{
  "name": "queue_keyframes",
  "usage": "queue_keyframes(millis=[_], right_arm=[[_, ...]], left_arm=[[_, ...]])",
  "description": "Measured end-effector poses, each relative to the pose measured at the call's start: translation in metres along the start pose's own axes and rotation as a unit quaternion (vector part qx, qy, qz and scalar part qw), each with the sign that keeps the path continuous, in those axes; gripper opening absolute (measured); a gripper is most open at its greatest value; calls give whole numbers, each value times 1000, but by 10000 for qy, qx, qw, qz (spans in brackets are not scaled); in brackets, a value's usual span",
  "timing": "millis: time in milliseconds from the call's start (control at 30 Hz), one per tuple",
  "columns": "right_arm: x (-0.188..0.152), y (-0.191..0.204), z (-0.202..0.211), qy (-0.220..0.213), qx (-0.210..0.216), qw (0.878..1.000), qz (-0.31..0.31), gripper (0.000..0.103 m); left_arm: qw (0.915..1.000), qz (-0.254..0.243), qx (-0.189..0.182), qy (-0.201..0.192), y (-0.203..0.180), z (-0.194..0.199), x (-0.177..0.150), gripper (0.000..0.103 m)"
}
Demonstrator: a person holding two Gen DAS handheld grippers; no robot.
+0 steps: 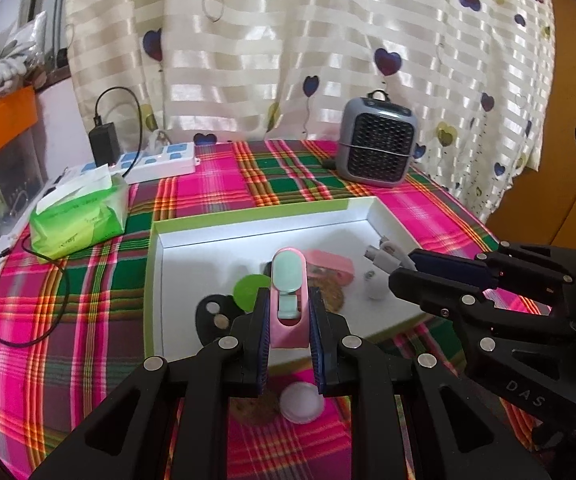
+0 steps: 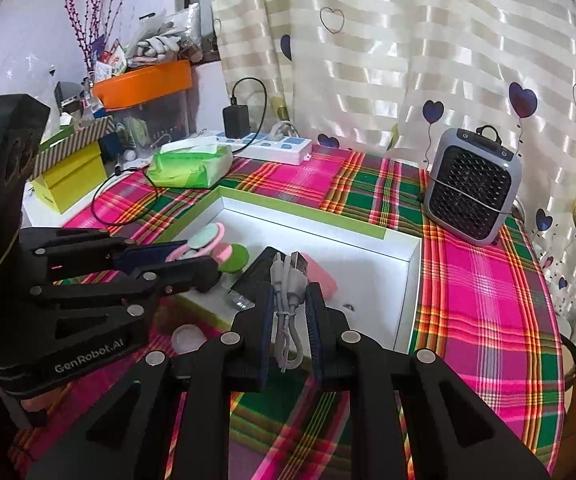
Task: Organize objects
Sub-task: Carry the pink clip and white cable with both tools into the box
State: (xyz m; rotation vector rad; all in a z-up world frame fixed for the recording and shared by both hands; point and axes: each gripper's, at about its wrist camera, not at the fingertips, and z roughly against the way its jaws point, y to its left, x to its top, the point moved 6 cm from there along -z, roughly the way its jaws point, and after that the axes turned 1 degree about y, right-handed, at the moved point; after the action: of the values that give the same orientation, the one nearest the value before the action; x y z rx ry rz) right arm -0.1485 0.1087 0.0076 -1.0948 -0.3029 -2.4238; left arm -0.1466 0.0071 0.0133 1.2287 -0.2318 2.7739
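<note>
Left hand-held gripper [image 1: 288, 320]: clamped on pink clip light [image 1: 288, 292], held over white open box [image 1: 192, 236]. Right hand-held gripper [image 2: 291, 320]: clamped on folded white USB cable [image 2: 288, 300], above same box, on plaid tabletop [image 2: 488, 280].

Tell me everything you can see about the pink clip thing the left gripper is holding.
The pink clip is a glossy, plastic-looking oblong with rounded ends, carrying a mint-green oval pad on top and a small mint hinge piece in a slot below. It stands tilted away, long axis along the left gripper, whose blue-padded fingers are shut on its two long sides. It is held above the near part of the white box, touching nothing else visible.
</note>
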Motion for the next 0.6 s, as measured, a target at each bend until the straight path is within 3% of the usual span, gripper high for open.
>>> queue_keyframes(millis=[333,600], right_arm=[[-13,-16,-43,485,88,9983,-300,17],[-19,-19,-48,616,77,9974,-364,17]], left_arm=[[9994,174,107,268,19,-26,-6,16],[9994,122,18,338,16,-31,-9,16]])
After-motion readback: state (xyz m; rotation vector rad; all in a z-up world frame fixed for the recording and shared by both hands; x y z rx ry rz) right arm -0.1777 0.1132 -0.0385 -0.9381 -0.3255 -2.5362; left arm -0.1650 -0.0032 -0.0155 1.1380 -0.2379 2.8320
